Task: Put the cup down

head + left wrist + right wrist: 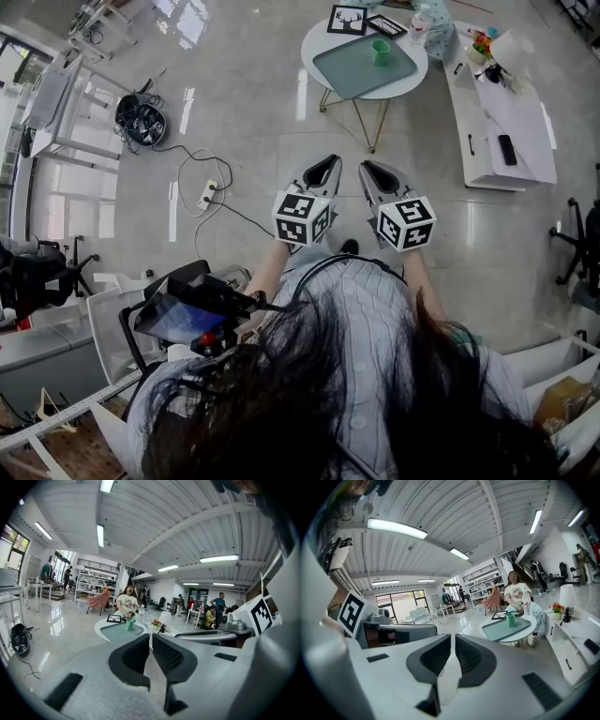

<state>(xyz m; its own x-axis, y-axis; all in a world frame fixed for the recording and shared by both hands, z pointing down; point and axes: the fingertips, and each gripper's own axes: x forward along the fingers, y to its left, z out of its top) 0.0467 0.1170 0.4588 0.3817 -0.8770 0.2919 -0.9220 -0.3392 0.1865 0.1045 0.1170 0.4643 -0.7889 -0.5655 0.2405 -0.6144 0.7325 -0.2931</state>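
A green cup (380,52) stands upright on a grey-green tray (352,67) on a round white table (313,42), far ahead of me across the floor. My left gripper (330,161) and right gripper (368,166) are held side by side in mid-air, well short of the table. Both point toward it. In the left gripper view the cup (130,625) shows above the left gripper (150,636), whose jaws stand almost together with nothing between them. The right gripper (453,637) looks the same, with the cup (511,619) off to its right.
A framed deer picture (347,19) and a water bottle (419,23) share the table. A long white bench (502,122) with small items runs at the right. Cables and a power strip (208,192) lie on the floor at the left. A person (126,603) sits behind the table.
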